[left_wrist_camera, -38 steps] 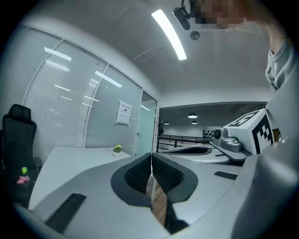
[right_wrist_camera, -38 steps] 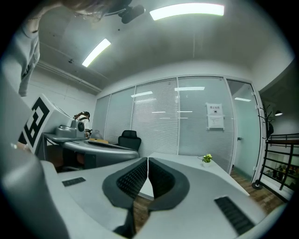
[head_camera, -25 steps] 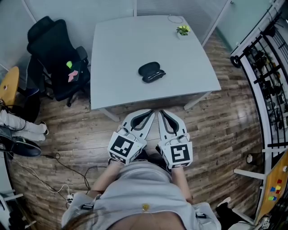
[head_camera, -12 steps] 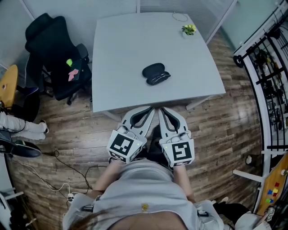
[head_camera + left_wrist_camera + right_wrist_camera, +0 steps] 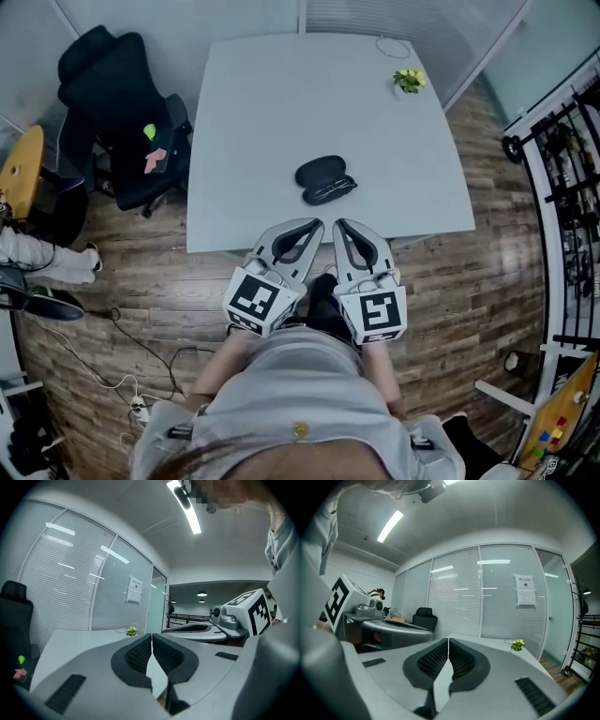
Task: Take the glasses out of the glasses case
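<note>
Glasses case (image 5: 323,178): black, oval, hinged open. Lies on grey table (image 5: 281,94), about mid-width, near the table's front edge; thin frames glint in the half closer to that edge. At the table's front edge, short of the case: left gripper (image 5: 316,226), jaws pressed together, nothing between; just right of it, right gripper (image 5: 339,226), jaws likewise together, empty.

Glasses case (image 5: 324,178) on table (image 5: 253,112) — plant (image 5: 408,81) behind, right.
</note>
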